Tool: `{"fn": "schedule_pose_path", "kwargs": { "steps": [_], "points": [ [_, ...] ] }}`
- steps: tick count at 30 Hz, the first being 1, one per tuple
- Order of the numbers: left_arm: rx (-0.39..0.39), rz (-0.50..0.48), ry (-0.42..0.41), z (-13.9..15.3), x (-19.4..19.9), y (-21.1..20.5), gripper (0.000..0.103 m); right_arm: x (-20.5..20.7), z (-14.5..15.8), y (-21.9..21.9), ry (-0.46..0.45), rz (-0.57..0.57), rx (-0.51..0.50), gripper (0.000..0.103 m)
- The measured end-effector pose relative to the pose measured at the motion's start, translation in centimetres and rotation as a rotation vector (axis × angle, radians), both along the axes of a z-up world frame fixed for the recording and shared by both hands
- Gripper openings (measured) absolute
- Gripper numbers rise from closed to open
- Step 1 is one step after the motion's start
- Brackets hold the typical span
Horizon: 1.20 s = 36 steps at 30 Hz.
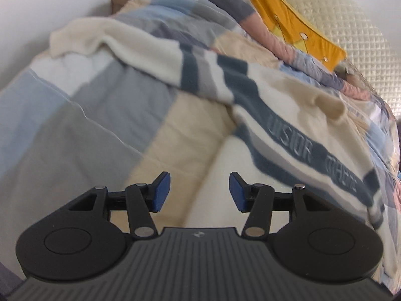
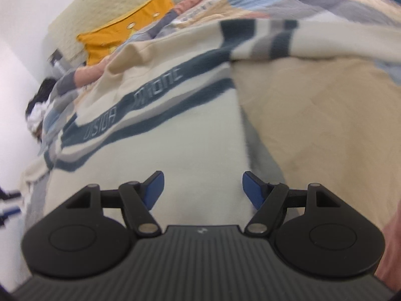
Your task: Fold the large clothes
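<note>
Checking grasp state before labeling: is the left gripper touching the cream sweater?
Apart. The left wrist view shows the left gripper open, its blue pads clear of fabric, with the cream sweater lying further ahead on the patchwork quilt.

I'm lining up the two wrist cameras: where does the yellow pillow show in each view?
Left wrist: the yellow pillow sits at the upper right, against the quilted headboard.
Right wrist: the yellow pillow sits at the upper left, against the same headboard.
Shared landmark: the dark lettered stripe on the cream sweater.
</note>
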<state>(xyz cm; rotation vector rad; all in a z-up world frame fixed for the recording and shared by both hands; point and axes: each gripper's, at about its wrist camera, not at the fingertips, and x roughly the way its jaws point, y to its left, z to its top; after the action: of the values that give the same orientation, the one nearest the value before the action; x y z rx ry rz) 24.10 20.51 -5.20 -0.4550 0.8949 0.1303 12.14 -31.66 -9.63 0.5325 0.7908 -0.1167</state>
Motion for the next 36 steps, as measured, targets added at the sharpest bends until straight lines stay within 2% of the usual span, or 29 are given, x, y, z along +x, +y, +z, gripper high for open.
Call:
{"fn": "schedule_pose_path", "kwargs": {
  "steps": [4,8,12,19,26,30,34,36],
  "points": [
    [-0.044,0.041,0.030,-1.5,-1.0,-1.5,0.058,-0.2,-1.0,-1.5,0.025,-0.068,0.075,0.071],
    [-0.052,0.056,0.051,-2.8,-1.7,-2.0,0.058,-0.6,-1.4,-2.0,0.042,-0.099,0.087,0.071],
    [-0.043,0.047,0.052,-4.2,-2.7,-3.1,0.058,-0.8,-2.2,-2.7,0.066,-0.126,0.149,0.073],
    [-0.091,0.064,0.042,-7.3,-4.2,-3.8,0.058,-0.9,-3.1,-2.6,0.103,-0.104,0.207,0.073],
    [-0.157,0.078,0.014,-7.4,-5.0,-3.2,0.058,-1.2,-3.3,-1.9,0.116,-0.075,0.272,0.073],
    [-0.168,0.076,0.005,-7.5,-5.3,-3.2,0.058,-1.5,-3.2,-1.6,0.108,-0.062,0.300,0.072],
    [-0.160,0.058,0.003,-7.4,-5.3,-3.6,0.057,-1.7,-3.4,-0.8,0.096,-0.013,0.364,0.064],
    [-0.167,0.052,0.001,-7.4,-5.4,-3.7,0.057,-1.7,-3.6,-0.4,0.105,0.005,0.381,0.056]
  ]
}}
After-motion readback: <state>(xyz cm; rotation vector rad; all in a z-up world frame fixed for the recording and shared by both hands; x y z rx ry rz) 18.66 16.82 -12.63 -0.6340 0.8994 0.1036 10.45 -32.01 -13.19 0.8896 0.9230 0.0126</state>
